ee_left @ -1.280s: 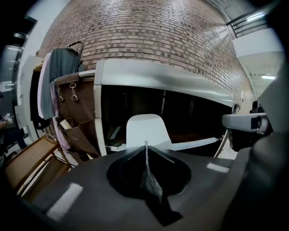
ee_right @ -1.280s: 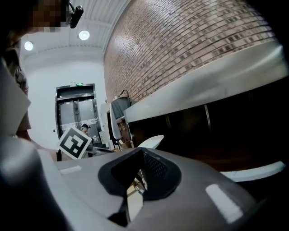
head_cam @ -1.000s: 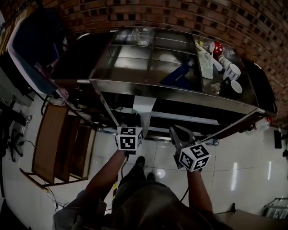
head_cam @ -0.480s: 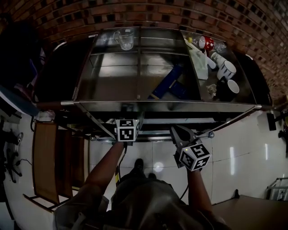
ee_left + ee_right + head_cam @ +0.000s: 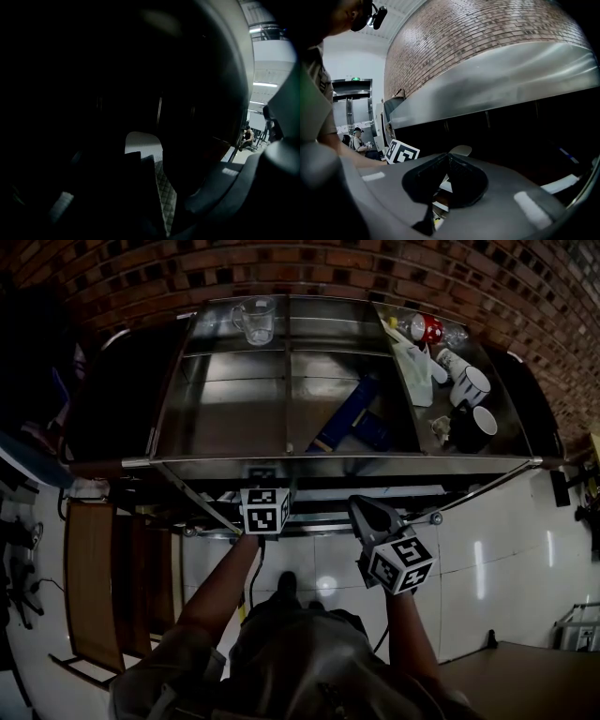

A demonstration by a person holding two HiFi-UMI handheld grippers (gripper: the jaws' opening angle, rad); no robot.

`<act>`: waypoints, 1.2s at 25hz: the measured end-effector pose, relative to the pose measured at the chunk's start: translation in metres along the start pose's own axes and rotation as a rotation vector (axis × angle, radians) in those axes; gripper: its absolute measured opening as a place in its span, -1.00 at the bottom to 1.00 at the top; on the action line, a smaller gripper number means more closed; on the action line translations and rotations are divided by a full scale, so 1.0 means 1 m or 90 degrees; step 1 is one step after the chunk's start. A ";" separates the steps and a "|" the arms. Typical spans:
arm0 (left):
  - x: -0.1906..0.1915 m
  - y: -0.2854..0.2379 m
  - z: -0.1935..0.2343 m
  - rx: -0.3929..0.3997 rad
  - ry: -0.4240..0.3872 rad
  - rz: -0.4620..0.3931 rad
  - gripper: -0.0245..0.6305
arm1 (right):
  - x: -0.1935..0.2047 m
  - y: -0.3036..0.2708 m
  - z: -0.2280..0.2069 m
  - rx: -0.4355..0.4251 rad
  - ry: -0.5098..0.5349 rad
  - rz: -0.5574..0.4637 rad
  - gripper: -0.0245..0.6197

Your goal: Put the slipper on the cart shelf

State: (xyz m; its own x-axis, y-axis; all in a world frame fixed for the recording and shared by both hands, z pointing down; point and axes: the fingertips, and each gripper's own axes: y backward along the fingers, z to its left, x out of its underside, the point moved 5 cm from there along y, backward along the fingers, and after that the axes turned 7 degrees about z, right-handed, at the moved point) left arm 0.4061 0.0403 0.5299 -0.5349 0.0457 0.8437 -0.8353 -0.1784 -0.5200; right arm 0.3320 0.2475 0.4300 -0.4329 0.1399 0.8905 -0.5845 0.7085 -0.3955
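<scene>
Seen from the head, my left gripper reaches under the steel top of the cart (image 5: 328, 463); only its marker cube (image 5: 265, 510) shows. In the left gripper view it is dark. The pale slipper (image 5: 161, 190), with a quilted sole, lies between the jaws of the left gripper (image 5: 159, 206), which are opening. A gap shows between the slipper and the grey right-hand jaw. The slipper's rounded end (image 5: 461, 150) shows pale inside the cart's lower level. My right gripper (image 5: 372, 514) hangs in front of the cart, shut and holding nothing.
The cart's top tray carries a glass jug (image 5: 254, 321), a blue object (image 5: 349, 416), mugs (image 5: 473, 385) and bottles at the right. A brick wall (image 5: 309, 263) stands behind it. A wooden frame (image 5: 94, 577) lies on the tiled floor at the left.
The left gripper carried the pale slipper forward under the cart's top, so the slipper has left the head view. The right gripper has barely moved.
</scene>
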 end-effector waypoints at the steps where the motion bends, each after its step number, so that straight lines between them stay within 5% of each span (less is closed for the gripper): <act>1: -0.001 0.004 -0.002 0.004 -0.004 -0.007 -0.43 | 0.000 0.001 0.001 -0.002 0.000 -0.001 -0.92; 7: 0.000 0.042 -0.020 0.007 0.002 -0.027 -0.38 | 0.000 0.018 0.007 -0.017 0.008 -0.017 -0.92; 15: -0.001 0.116 -0.070 0.028 0.004 -0.060 -0.56 | 0.009 0.057 0.013 -0.046 0.036 -0.040 -0.92; 20: -0.004 0.163 -0.104 0.039 -0.025 -0.083 -0.90 | 0.013 0.081 0.021 -0.064 0.052 -0.060 -0.92; 30: -0.010 0.224 -0.147 0.062 -0.053 -0.127 -0.90 | 0.011 0.118 0.045 -0.114 0.068 -0.111 -0.92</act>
State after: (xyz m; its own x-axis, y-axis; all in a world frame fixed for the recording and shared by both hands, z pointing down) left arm 0.2058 0.1439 0.3856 -0.3445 0.0097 0.9387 -0.9053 -0.2682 -0.3295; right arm 0.2276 0.3014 0.3830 -0.2560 0.0708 0.9641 -0.5096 0.8376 -0.1968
